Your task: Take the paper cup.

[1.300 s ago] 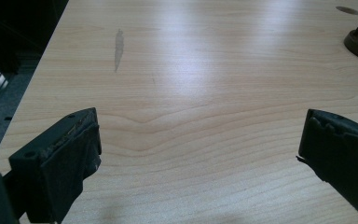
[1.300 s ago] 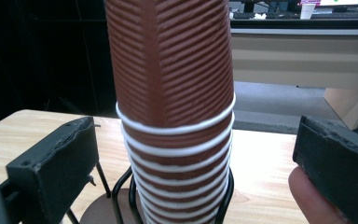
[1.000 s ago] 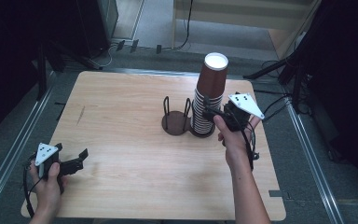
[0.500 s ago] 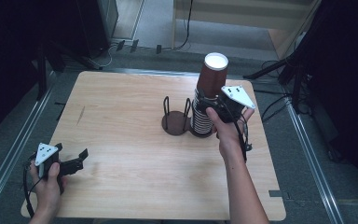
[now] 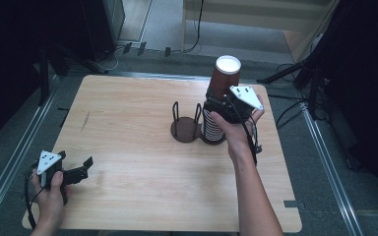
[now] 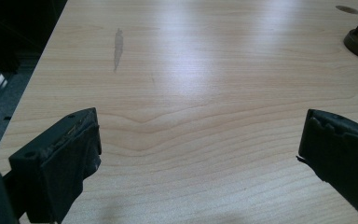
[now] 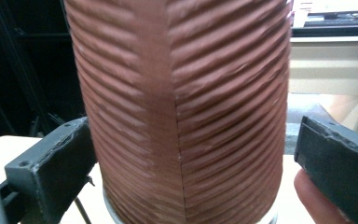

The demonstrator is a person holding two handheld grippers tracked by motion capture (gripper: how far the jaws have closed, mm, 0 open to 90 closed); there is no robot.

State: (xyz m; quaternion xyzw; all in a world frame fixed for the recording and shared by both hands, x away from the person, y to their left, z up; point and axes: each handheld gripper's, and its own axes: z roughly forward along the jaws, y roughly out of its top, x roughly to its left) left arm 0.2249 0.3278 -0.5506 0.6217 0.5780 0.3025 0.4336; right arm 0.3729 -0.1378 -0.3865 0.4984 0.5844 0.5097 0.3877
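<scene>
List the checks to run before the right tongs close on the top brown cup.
1. Top cup sits between the right tongs jaws: ok, one jaw on each side.
2. Jaws closed on the cup: not ok, they stand open, with a gap at the right jaw.
3. Grip height on the cup stack: cannot tell how many cups the jaws span.
4. Stack upright in the holder: ok in the high view.
5. Left tongs out of the way: ok, open, near the front left corner of the table.
</scene>
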